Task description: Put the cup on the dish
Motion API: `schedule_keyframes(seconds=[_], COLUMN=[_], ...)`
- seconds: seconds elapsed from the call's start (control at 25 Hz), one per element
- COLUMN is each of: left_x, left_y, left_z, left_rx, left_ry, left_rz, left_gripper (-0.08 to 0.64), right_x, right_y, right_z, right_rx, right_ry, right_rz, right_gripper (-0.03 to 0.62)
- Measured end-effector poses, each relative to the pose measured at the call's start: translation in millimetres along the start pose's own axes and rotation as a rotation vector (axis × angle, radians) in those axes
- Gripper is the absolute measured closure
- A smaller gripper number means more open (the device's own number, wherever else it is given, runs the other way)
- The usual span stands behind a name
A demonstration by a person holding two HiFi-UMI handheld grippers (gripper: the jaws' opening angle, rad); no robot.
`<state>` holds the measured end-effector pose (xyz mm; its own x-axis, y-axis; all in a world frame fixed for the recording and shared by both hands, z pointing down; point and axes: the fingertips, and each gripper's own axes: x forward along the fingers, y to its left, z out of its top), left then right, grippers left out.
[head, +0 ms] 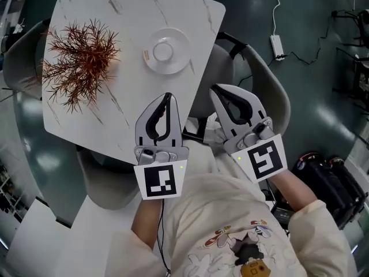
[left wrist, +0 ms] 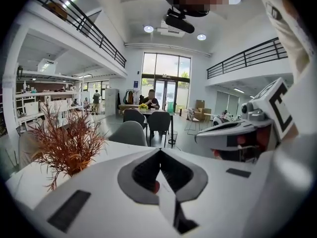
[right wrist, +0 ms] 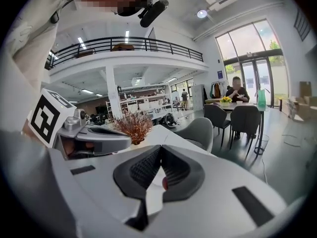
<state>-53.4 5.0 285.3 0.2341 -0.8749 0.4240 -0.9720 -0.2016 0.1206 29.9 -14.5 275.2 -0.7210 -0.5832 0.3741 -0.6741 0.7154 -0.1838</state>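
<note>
A small white cup (head: 163, 52) is observed upright, mouth up, seated at the centre of a round white dish (head: 180, 63). The dish is laid flat on the white marbled table (head: 127, 16), towards its far edge.

The left gripper (left wrist: 159, 151) has its jaws met tip to tip, empty. Beyond them a white table (left wrist: 116, 150) bears a rust-red dried plant (left wrist: 67, 143); the right gripper (left wrist: 200, 138) shows at right.
</note>
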Motion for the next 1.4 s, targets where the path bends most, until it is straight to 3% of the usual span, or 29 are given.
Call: schedule_keyframes(seconds=[0.48, 0.68, 1.0, 1.4], left_x=[-55, -67, -84, -107], left_y=[-34, -56, -94, -123], left_z=[31, 31, 69, 60], left_rx=[0.044, 0.077, 0.155, 0.125], left_ry=[-0.023, 0.043, -0.004, 0.019], left_rz=[-0.016, -0.048, -0.107, -0.164], left_gripper=[0.552, 0.552, 0.552, 0.552], right_x=[-51, -75, -101, -124], right_y=[6, 7, 7, 27], right_z=[25, 33, 42, 46], right_rx=[-0.056, -0.093, 0.012, 0.06], right_ry=[-0.059, -0.073, -0.076, -0.065], right_rz=[-0.013, -0.015, -0.003, 0.0], right_gripper=[0.588, 0.588, 0.588, 0.586])
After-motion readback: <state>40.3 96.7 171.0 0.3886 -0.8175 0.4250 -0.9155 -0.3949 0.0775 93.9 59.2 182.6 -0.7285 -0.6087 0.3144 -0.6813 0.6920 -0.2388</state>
